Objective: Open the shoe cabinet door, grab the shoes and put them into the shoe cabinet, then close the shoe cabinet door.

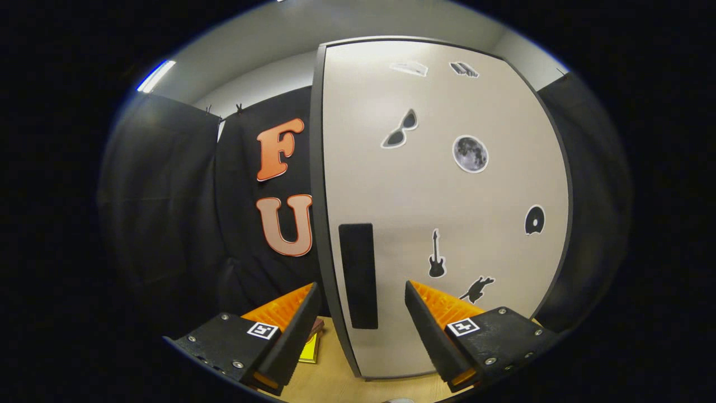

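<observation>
Between spread fingers of hand-held gripper [362, 313]: door [442, 212] edge and dark upright handle [358, 275], just ahead, long axis vertical; contact probably none. Door looks shut.

We see the shoe cabinet door [442, 184] as smooth matt laminate, perhaps, with flat stickers; at six o'clock, the floor [335, 380] looks like pale wood.
</observation>
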`<state>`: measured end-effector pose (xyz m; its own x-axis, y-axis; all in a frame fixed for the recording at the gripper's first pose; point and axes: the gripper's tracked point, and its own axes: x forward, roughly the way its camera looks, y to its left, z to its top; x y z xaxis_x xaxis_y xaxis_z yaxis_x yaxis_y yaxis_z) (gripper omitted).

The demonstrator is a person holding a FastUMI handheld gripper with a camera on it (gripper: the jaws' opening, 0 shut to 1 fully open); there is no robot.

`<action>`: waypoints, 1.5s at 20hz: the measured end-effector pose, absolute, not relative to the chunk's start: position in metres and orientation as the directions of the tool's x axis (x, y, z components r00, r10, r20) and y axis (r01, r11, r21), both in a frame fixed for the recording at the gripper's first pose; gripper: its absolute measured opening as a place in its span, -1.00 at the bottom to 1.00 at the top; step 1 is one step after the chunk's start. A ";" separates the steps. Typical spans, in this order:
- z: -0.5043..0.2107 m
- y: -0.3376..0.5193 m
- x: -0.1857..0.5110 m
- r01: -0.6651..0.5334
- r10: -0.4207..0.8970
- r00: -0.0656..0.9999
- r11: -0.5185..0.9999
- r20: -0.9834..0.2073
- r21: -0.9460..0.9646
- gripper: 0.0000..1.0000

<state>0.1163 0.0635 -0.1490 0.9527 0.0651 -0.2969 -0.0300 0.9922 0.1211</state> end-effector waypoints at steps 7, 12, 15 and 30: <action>-0.174 0.060 0.133 0.068 -0.031 0.943 0.993 -0.332 0.100 0.34; -0.174 0.067 0.131 0.073 -0.037 0.939 0.993 -0.341 0.094 -0.42; -0.169 0.069 0.120 0.050 -0.005 0.938 0.991 -0.346 0.122 -0.54; -0.143 0.040 0.045 0.045 -0.002 0.929 0.993 -0.370 0.106 -0.59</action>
<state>0.0454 0.0405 -0.1428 0.9292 -0.0021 -0.3696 0.0446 0.9933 0.1063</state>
